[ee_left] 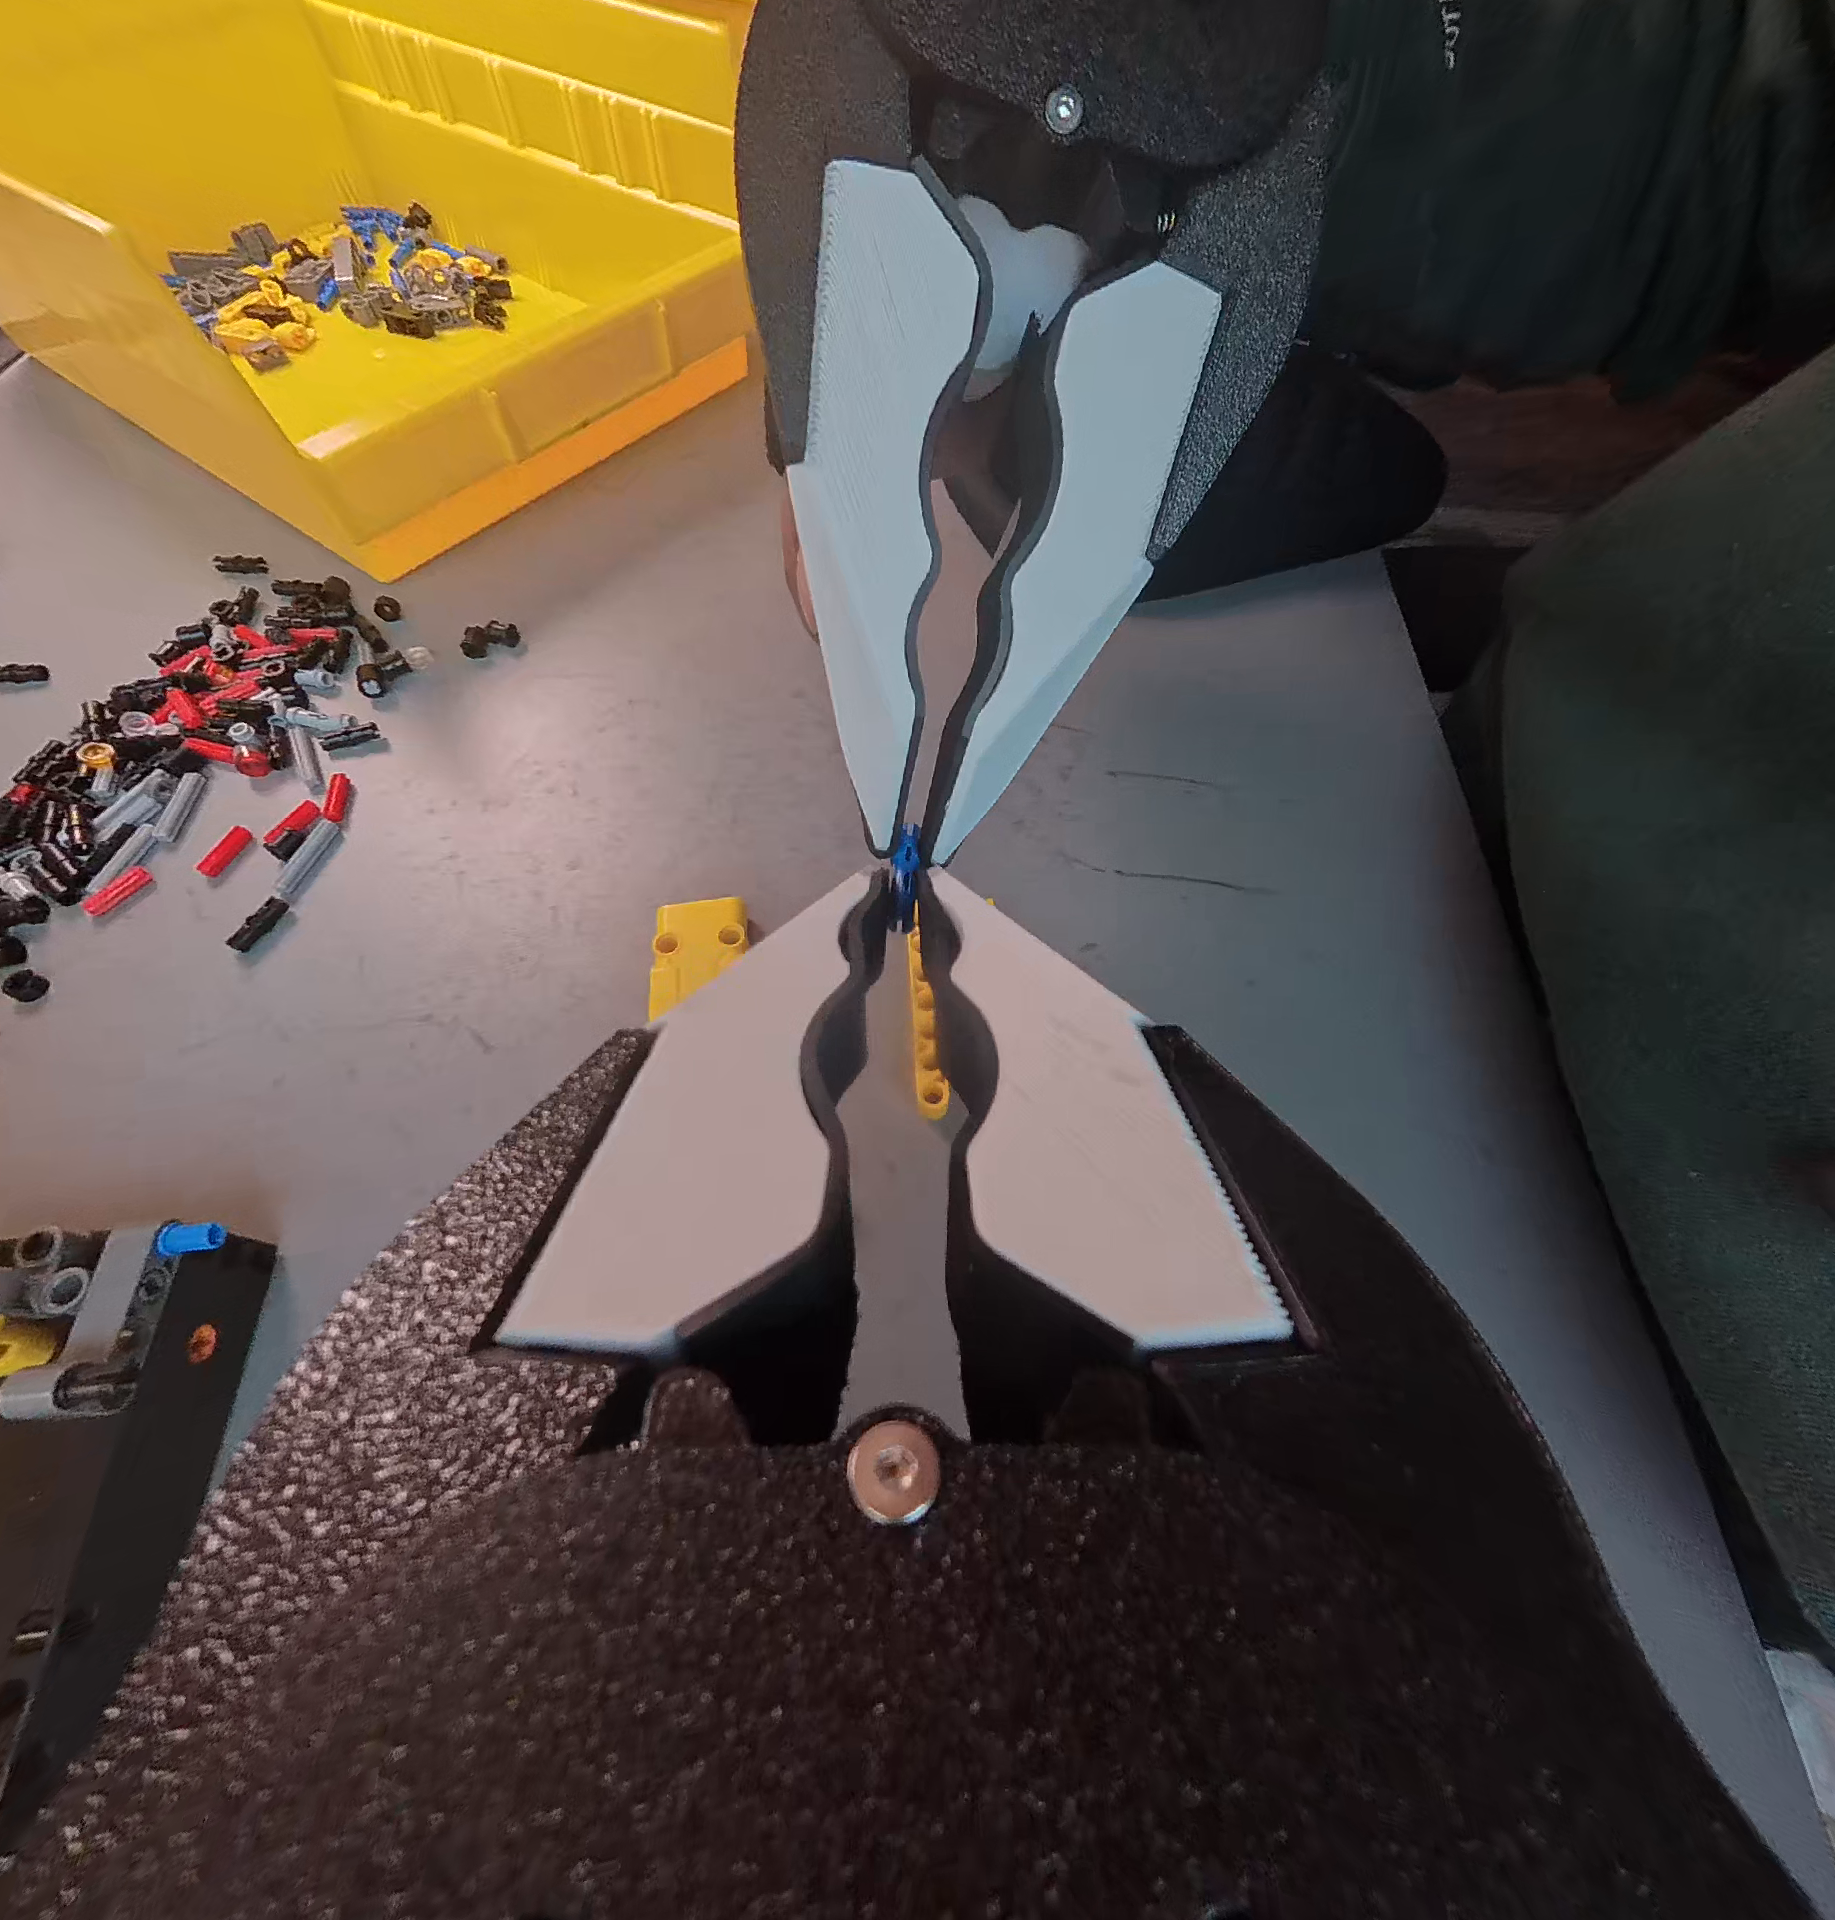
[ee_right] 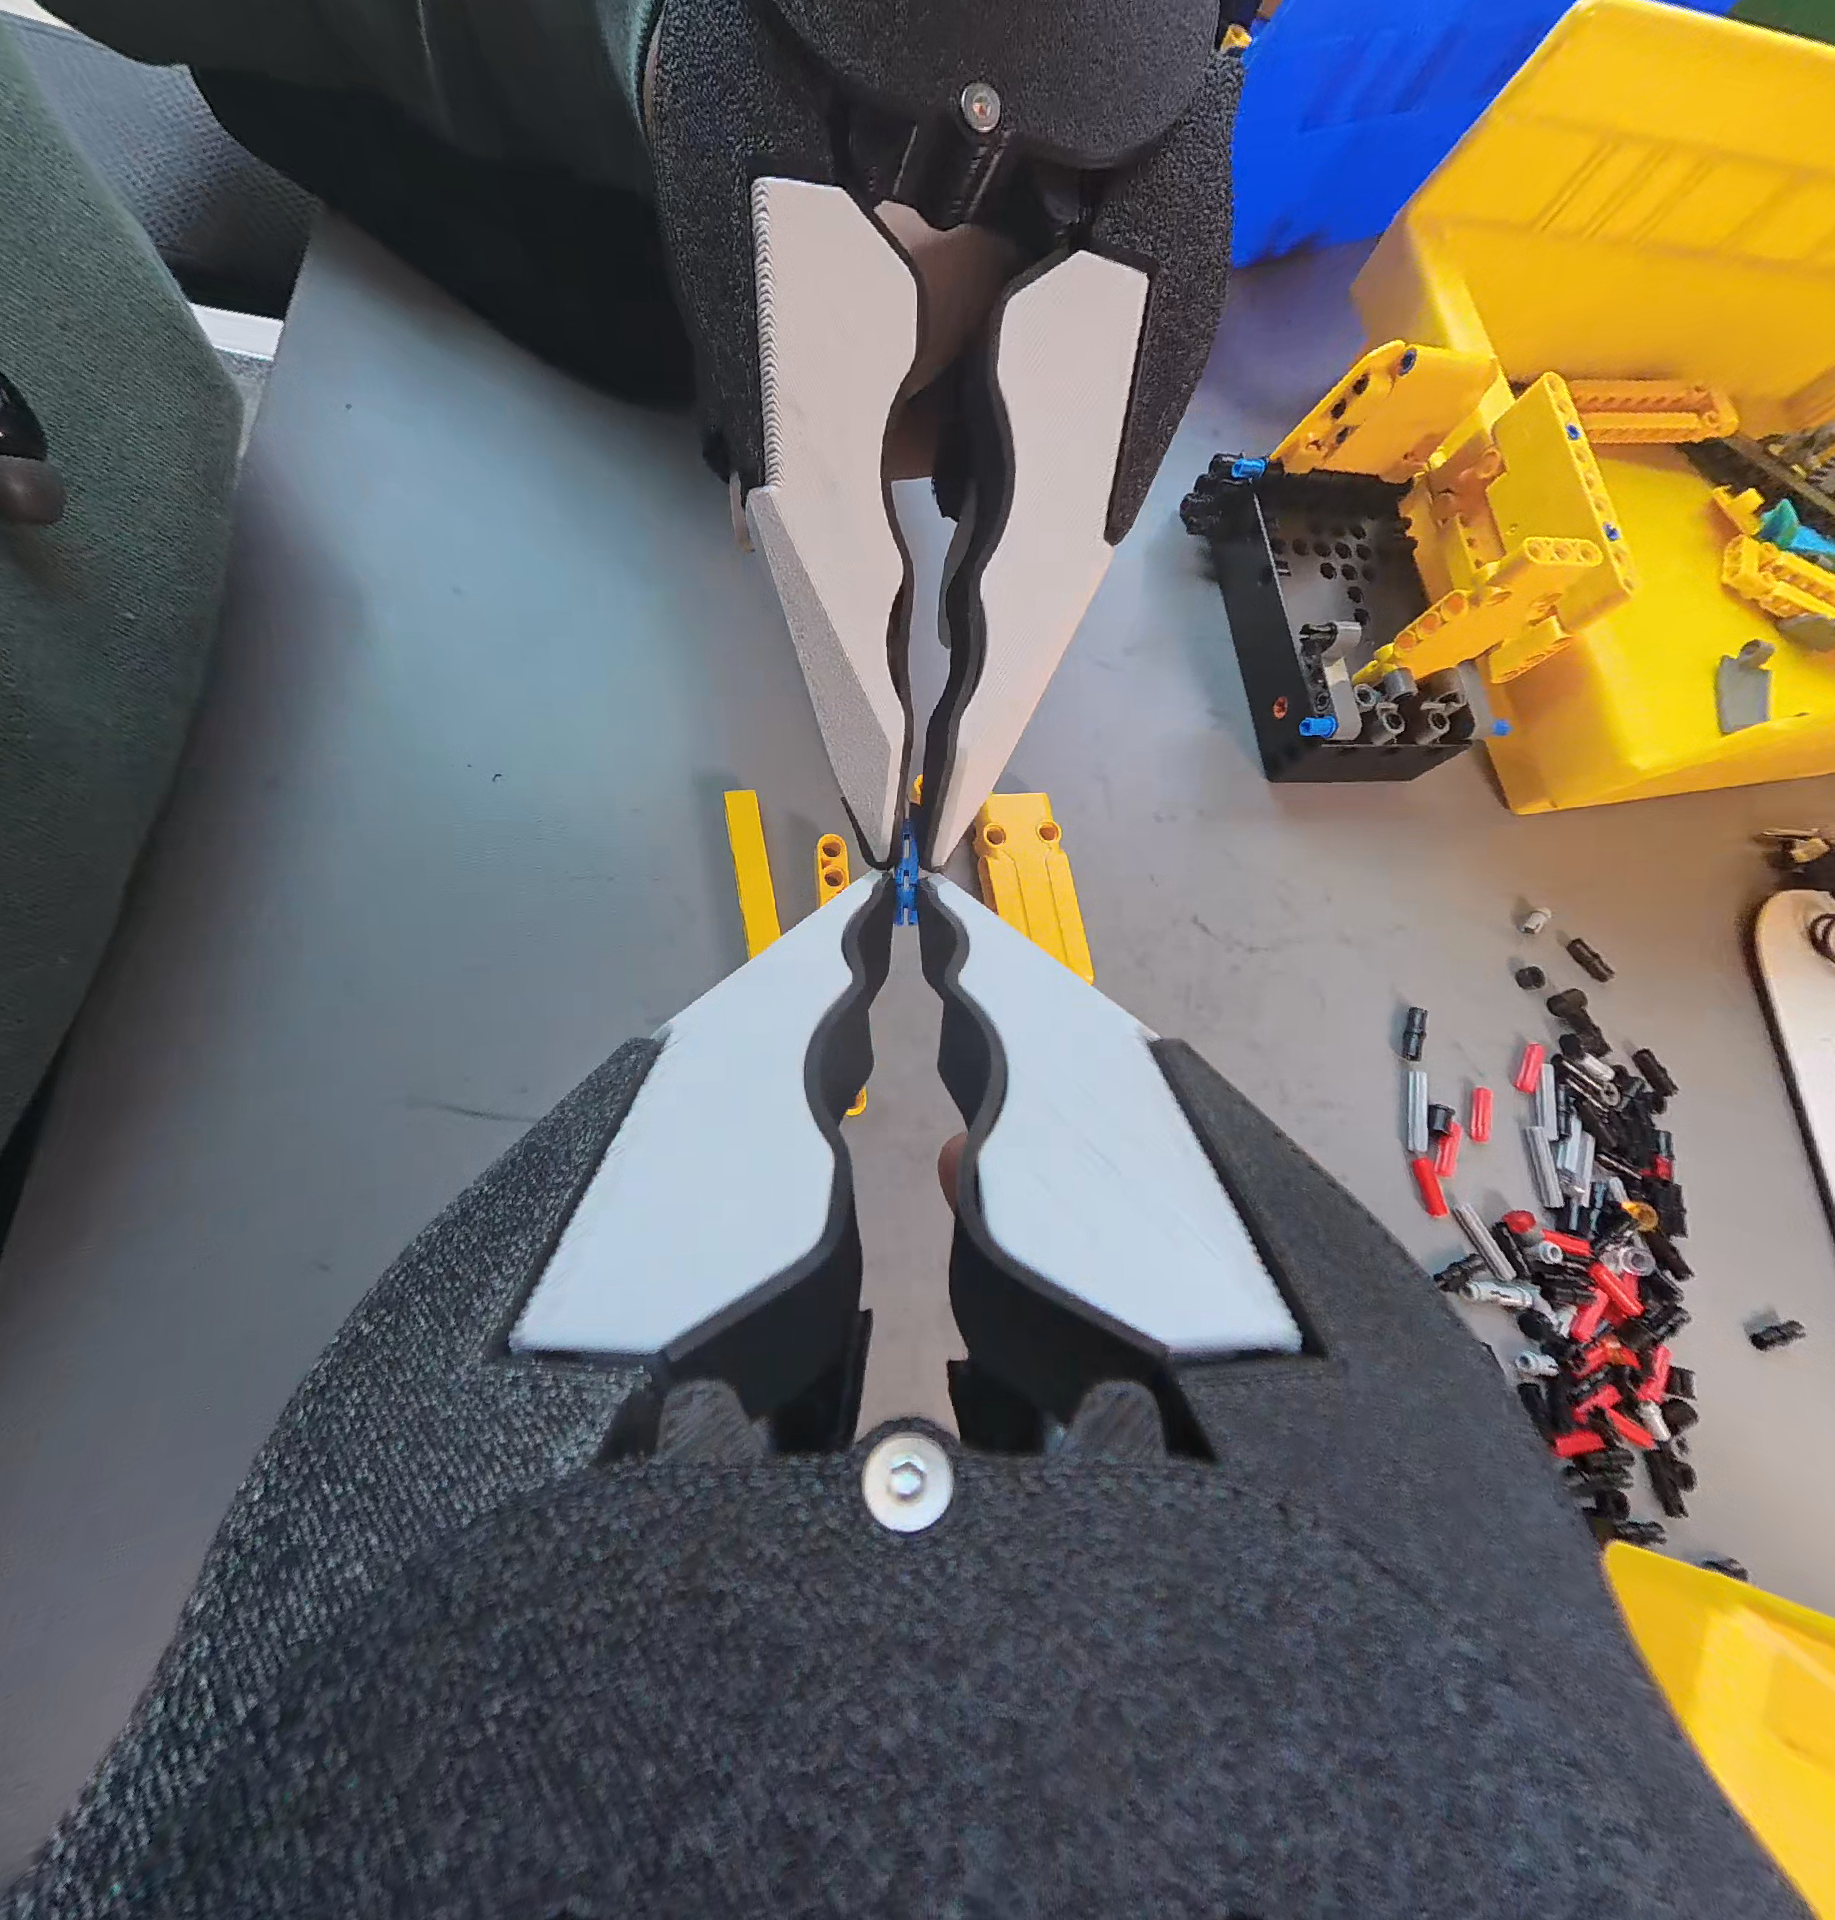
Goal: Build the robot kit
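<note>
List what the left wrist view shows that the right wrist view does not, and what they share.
Only the left wrist view: small mixed pieces lying inside the yellow bin, and a long yellow holed beam seen between its own claw's fingers.

Only the right wrist view: a blue bin, a part-built yellow and black model and a white device at the right edge.

Both: the left claw and right claw meeting tip to tip, each shut on the small blue pin, above a grey table with a pile of red, black and grey pins.
</note>
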Demonstrator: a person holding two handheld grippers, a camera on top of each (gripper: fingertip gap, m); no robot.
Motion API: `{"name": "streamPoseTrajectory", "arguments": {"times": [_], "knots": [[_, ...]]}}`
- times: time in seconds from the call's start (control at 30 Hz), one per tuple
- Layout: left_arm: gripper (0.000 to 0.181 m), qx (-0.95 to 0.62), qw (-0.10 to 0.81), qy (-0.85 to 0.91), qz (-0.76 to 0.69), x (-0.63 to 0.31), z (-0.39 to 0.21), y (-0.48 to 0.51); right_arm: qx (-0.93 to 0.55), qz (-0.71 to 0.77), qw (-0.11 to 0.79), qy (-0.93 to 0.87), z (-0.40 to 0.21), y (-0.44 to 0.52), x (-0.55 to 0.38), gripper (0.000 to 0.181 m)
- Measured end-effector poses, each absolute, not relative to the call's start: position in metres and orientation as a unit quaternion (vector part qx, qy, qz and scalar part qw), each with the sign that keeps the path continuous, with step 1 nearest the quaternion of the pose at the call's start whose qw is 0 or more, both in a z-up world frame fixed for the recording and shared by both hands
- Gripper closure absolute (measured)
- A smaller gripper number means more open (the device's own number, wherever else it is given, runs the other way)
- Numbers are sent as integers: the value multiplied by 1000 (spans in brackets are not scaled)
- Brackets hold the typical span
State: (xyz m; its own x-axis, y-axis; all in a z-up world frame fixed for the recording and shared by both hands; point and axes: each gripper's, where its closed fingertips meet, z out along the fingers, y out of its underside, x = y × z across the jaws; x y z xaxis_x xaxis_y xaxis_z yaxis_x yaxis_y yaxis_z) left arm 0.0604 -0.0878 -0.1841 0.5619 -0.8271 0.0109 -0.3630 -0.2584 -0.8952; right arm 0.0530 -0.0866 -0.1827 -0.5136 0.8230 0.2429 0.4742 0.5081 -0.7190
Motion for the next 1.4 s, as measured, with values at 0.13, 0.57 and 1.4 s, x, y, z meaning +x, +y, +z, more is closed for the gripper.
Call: {"name": "streamPoseTrajectory", "arguments": {"times": [0.13, 0.57, 1.4], "knots": [[178, -751, 464, 387, -266, 61, -181, -88, -397, 313, 303, -808, -179, -87, 53, 177], [178, -733, 515, 316, -314, 42, -155, -76, -446, 363, 341, -743, -154, -52, 64, 167], [173, -810, 374, 413, -181, 48, -234, -85, -435, 295, 209, -825, -228, -77, 77, 176]]}}
